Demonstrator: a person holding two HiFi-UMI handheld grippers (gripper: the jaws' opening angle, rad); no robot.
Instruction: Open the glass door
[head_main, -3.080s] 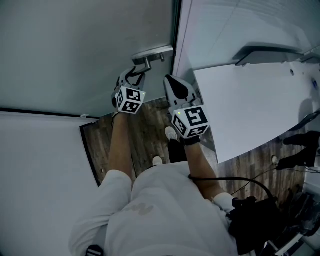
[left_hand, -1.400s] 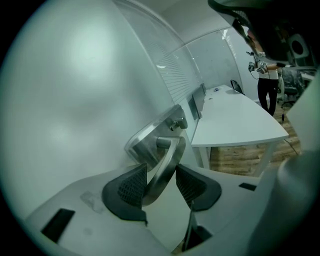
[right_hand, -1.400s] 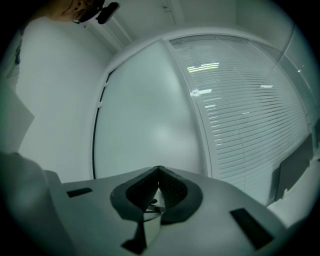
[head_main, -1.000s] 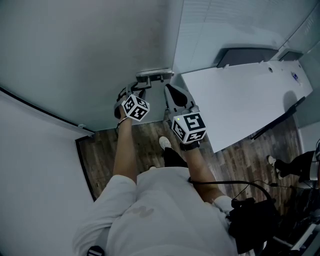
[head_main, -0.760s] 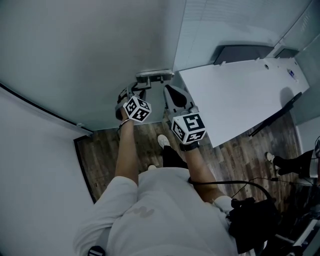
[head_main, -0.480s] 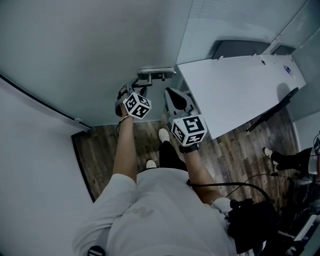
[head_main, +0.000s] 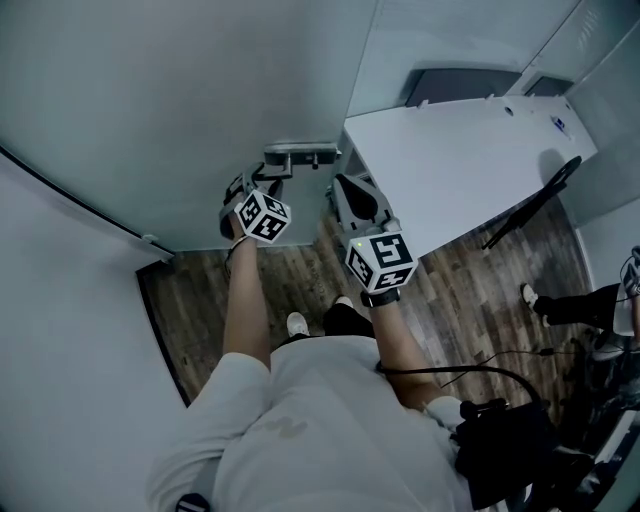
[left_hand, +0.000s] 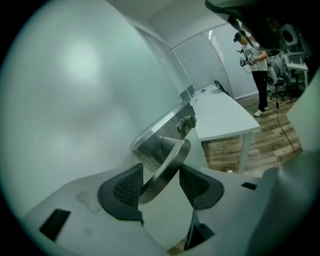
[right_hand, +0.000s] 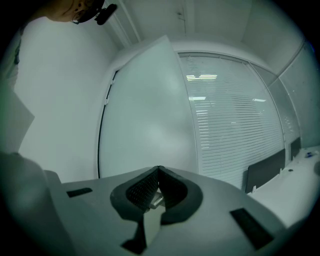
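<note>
The frosted glass door (head_main: 180, 90) fills the upper left of the head view, with its metal handle (head_main: 298, 155) at its right edge. My left gripper (head_main: 262, 182) reaches up to that handle. In the left gripper view the curved lever (left_hand: 167, 160) lies between the opening jaws of the left gripper (left_hand: 162, 186), with a gap beside the right pad. My right gripper (head_main: 343, 185) hangs just right of the handle, apart from it. In the right gripper view the right gripper (right_hand: 158, 174) is shut and empty, facing the frosted door (right_hand: 145, 115).
A white desk (head_main: 460, 150) stands close on the right, past the door's edge. Window blinds (right_hand: 235, 120) lie beyond it. A black strip (head_main: 80, 205) runs along the white wall at left. A person (left_hand: 255, 60) stands far off; a foot (head_main: 560, 300) and black gear (head_main: 500, 440) at right.
The door has swung and the wearer has stepped along with it. Both grippers stayed by the handle. More of the wooden floor and the desk's near side shows now.
</note>
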